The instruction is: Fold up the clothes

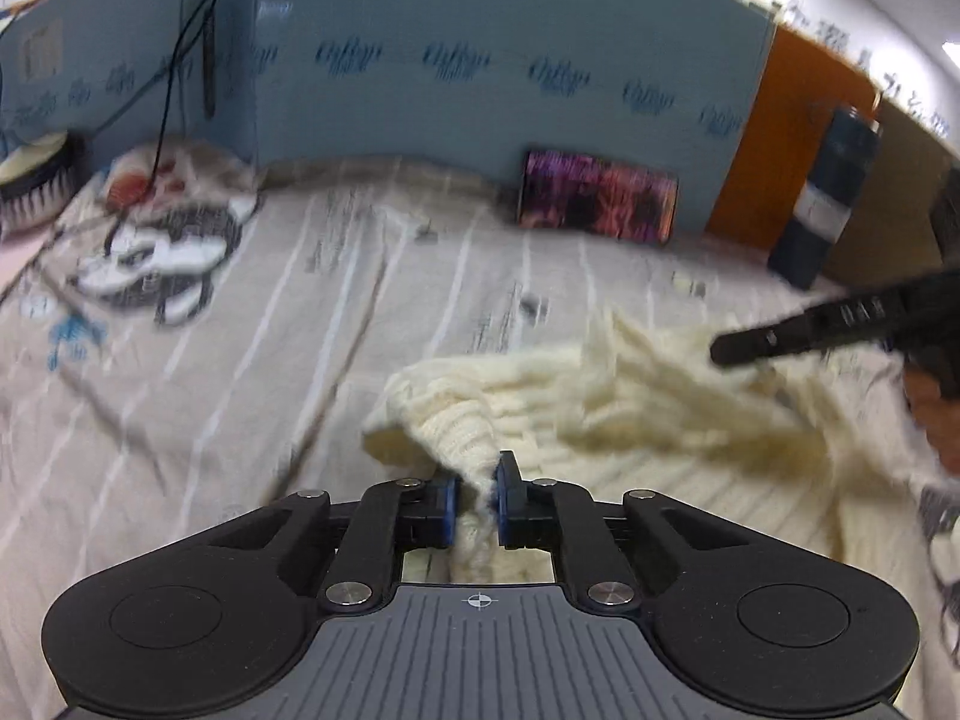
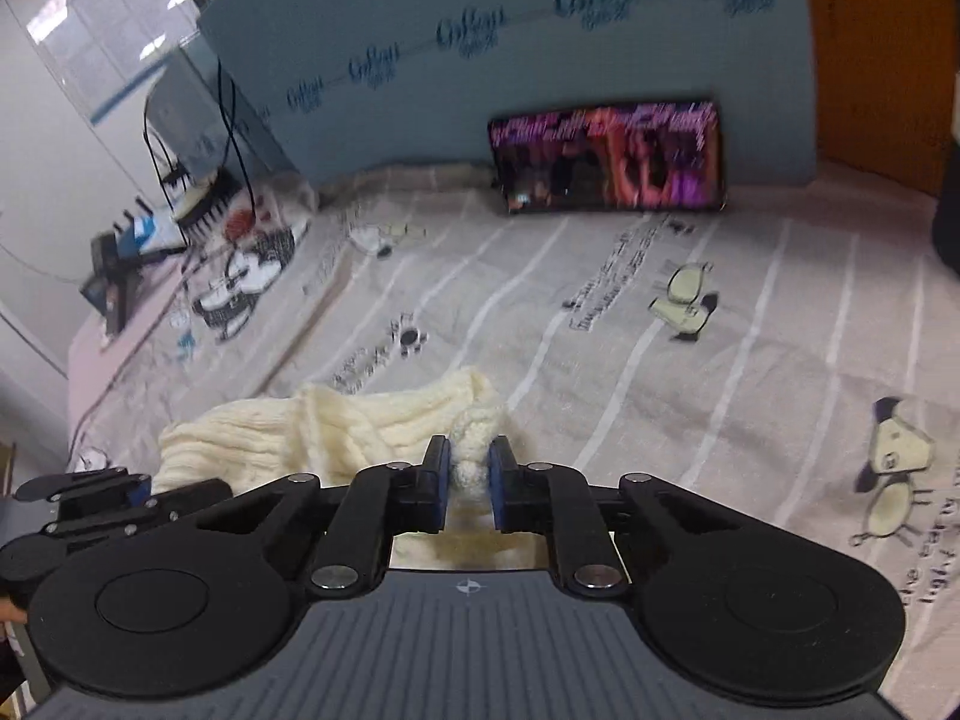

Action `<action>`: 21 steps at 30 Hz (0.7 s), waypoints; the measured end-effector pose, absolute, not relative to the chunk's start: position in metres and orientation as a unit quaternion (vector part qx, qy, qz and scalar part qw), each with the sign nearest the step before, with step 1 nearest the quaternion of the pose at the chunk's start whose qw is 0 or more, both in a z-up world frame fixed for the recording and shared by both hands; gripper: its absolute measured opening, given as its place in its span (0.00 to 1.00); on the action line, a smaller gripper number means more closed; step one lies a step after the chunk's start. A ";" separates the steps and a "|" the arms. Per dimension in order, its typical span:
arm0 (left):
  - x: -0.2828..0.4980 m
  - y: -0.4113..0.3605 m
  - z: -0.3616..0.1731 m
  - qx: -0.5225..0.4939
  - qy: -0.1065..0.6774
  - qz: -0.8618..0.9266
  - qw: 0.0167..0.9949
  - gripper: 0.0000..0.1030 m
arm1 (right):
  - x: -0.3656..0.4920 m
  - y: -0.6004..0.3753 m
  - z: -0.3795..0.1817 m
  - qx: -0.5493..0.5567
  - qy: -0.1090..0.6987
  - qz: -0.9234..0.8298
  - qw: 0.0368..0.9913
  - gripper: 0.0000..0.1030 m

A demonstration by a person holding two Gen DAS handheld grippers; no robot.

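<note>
We find the cream sweater (image 1: 600,408) bunched on the printed sheet (image 1: 240,360). Our left gripper (image 1: 478,495) pinches one knit fold; our right gripper (image 2: 468,480) pinches another. A phone (image 2: 606,159) leans against the blue board (image 2: 480,60).

dim, cool indoor light; heavy motion blur throughout; fisheye bending at edges; dark vignetted corners

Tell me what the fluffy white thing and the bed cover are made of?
The sweater looks like chunky knitted yarn, maybe wool or acrylic: cream, matte, with thick ribs. The sheet looks like thin woven cotton, matte, with printed stripes, cartoons and soft wrinkles.
</note>
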State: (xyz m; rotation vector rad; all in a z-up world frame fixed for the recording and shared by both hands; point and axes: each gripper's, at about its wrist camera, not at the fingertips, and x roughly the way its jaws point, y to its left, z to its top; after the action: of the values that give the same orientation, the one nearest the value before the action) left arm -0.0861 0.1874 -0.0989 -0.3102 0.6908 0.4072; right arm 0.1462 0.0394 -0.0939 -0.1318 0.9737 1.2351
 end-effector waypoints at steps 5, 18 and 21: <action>-0.054 0.196 -0.076 -0.132 0.310 0.178 0.925 0.10 | 0.150 0.029 -0.077 -0.055 0.396 0.551 0.732 0.12; 0.003 0.207 -0.083 -0.102 0.319 0.155 0.930 0.11 | 0.178 0.012 -0.094 0.018 0.404 0.493 0.771 0.12; 0.009 0.210 -0.085 -0.104 0.318 0.152 0.930 0.11 | 0.180 0.010 -0.095 0.030 0.404 0.484 0.776 0.12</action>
State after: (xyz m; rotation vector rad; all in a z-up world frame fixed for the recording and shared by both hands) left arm 0.0087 0.2099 -0.0846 -0.2124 0.6513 0.3121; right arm 0.1803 0.0100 -0.0953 0.0639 0.8734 1.0465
